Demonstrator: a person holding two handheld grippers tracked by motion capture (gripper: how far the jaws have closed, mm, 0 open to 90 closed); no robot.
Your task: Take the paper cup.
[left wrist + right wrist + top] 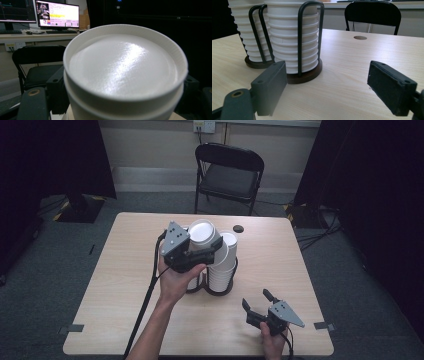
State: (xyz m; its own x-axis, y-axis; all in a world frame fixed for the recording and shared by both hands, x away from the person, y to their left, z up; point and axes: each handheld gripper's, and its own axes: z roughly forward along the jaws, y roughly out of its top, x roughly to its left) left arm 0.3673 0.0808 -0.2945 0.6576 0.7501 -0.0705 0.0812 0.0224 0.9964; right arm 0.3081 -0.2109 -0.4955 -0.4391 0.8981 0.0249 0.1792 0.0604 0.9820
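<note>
The white ribbed paper cup [202, 233], just above centre in the high view, is held clamped in the left claw [212, 247] over the white cup stacks in black wire holders [220, 270]. If tilted, it could catch a wire and jam. The left hand [175, 282] is angled inward; the right claw [257, 302] rests low on the pale wooden surface [125, 285], jaws wide, empty.

Black folding chair [229, 174] — beyond the table [125, 285]; monitors [58, 14]

Two black wire cup holders [222, 287] stand side by side mid-frame on the light wooden table [125, 270], white paper cup stacks [225, 265] inside. Black folding chair [229, 175] behind table, upper centre. Small round table hole [238, 228] just right-behind the stacks.
</note>
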